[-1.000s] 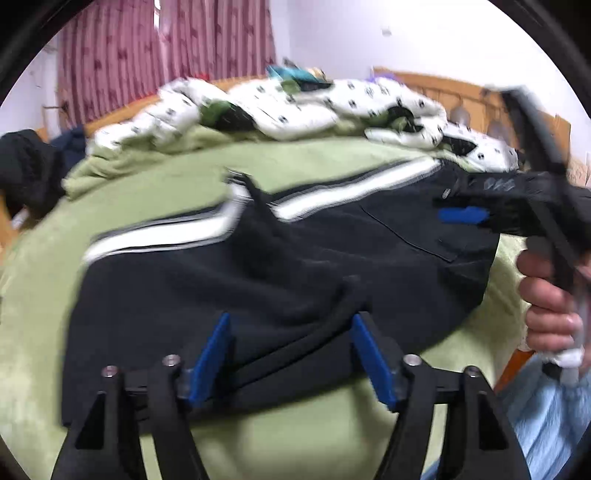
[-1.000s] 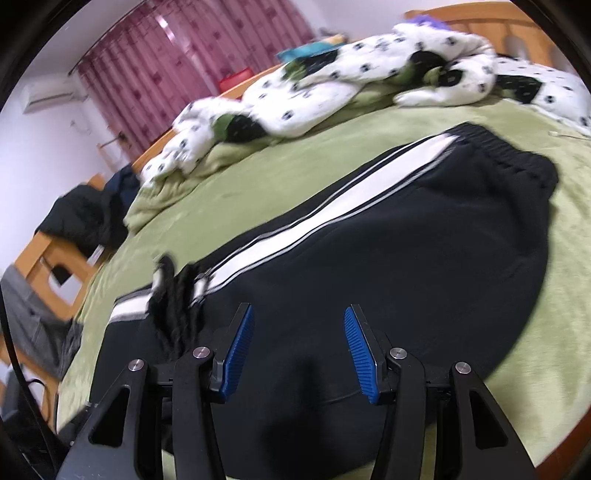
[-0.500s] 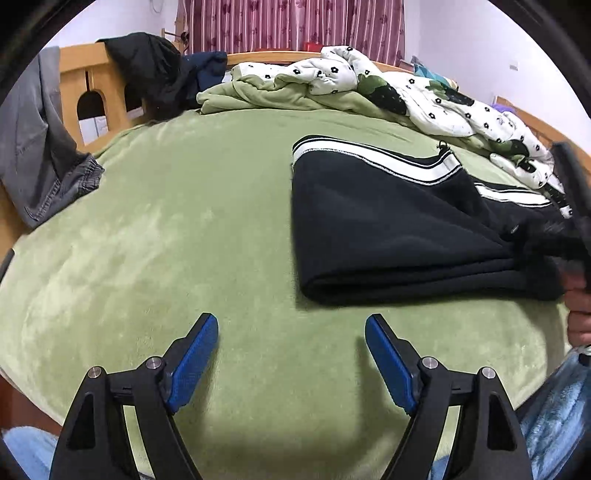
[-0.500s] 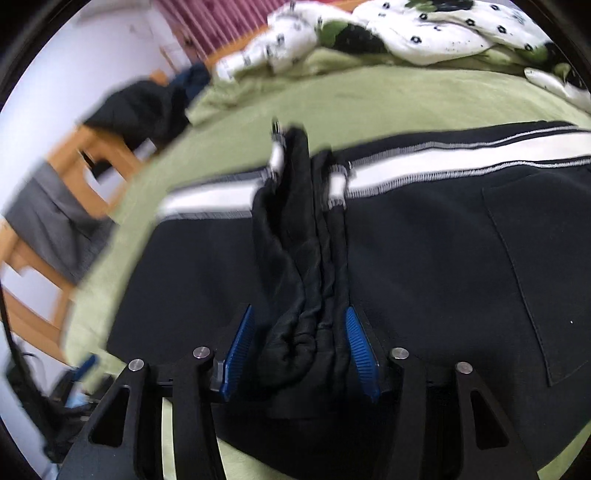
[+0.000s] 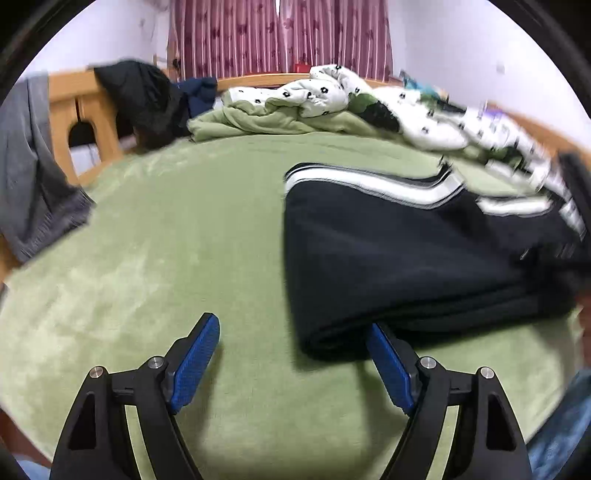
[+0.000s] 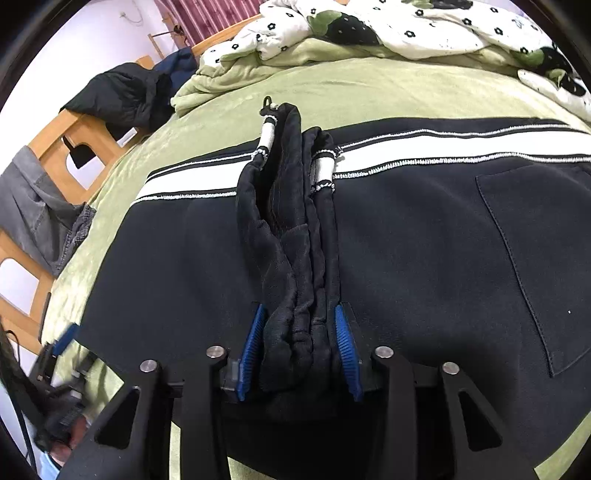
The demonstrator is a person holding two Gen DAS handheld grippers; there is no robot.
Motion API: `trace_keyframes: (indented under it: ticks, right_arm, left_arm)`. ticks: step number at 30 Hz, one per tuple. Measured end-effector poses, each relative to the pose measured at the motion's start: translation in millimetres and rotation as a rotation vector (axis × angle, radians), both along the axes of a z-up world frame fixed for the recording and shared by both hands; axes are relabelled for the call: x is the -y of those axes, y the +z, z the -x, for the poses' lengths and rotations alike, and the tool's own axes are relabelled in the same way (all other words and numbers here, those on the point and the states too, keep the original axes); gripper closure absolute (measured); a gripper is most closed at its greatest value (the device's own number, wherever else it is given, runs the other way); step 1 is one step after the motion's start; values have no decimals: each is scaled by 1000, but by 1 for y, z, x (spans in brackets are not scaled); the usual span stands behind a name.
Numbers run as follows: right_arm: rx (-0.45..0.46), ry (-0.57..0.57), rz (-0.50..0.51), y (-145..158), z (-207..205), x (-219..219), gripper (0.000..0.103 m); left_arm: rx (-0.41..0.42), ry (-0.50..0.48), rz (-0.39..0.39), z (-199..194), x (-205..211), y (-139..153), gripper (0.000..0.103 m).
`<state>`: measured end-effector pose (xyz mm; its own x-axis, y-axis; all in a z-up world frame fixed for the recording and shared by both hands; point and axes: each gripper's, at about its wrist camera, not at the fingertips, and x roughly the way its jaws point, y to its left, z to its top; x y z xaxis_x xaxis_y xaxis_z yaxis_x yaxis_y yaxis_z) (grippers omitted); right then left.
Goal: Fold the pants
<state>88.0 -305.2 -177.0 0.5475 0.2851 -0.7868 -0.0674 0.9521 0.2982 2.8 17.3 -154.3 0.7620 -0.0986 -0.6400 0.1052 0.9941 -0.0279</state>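
Nearest us, our right gripper (image 6: pixel 299 354) pinches a bunched ridge of black cloth; its jaws have just been closing, and both blue pads now press the gathered hems between them. That bundle stands up from the pants (image 6: pixel 406 240), running away from the jaws toward the white stripe (image 6: pixel 443 149).

Our left gripper (image 5: pixel 291 360) hangs wide apart over bare green blanket (image 5: pixel 166 240), nothing in it; its jaws have just been widening. Its right pad sits just beside the folded edge of the pants (image 5: pixel 388 258), whether touching we cannot tell.

The pants lie on the blanket toward the near edge of the bed, doubled over, several layers showing at the fold. Leg ends are brought up over the seat, pocket (image 6: pixel 535 258) facing up.

Judgement: one fold is made. The hems need laying flat and releasing, then likely another fold and a smoothing.

Beyond: the crumpled flowered quilt (image 6: pixel 369 29), a dark jacket (image 5: pixel 140 99) on the wooden bed frame (image 5: pixel 74 122), maroon curtains (image 5: pixel 280 33).
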Motion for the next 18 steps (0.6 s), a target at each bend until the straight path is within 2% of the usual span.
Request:
trace_keyframes:
  ticks: [2, 3, 4, 5, 8, 12, 13, 16, 18]
  right_arm:
    - [20, 1, -12, 2, 2, 1, 72]
    - [26, 1, -29, 3, 1, 4, 74]
    - [33, 0, -52, 5, 3, 7, 75]
    - [36, 1, -73, 6, 4, 11, 77]
    - [66, 18, -159, 16, 13, 24, 81]
    - [156, 5, -200, 34, 38, 44, 87]
    - [135, -8, -203, 30, 40, 47, 87]
    - [-13, -16, -167, -4, 35, 41, 87]
    - [28, 2, -121, 1, 36, 36, 79]
  left_arm:
    - [-29, 1, 45, -5, -6, -5, 24]
    - [-48, 15, 41, -9, -7, -11, 24]
    - [-74, 40, 15, -14, -7, -19, 31]
    - [-85, 49, 5, -16, -8, -24, 33]
    - [-61, 51, 39, -11, -10, -21, 36]
    - [-53, 22, 119, -6, -22, -15, 36]
    - [-59, 15, 129, -6, -23, -17, 36]
    - [-59, 11, 105, -8, -23, -21, 36]
    - [-50, 13, 78, -7, -19, -20, 36]
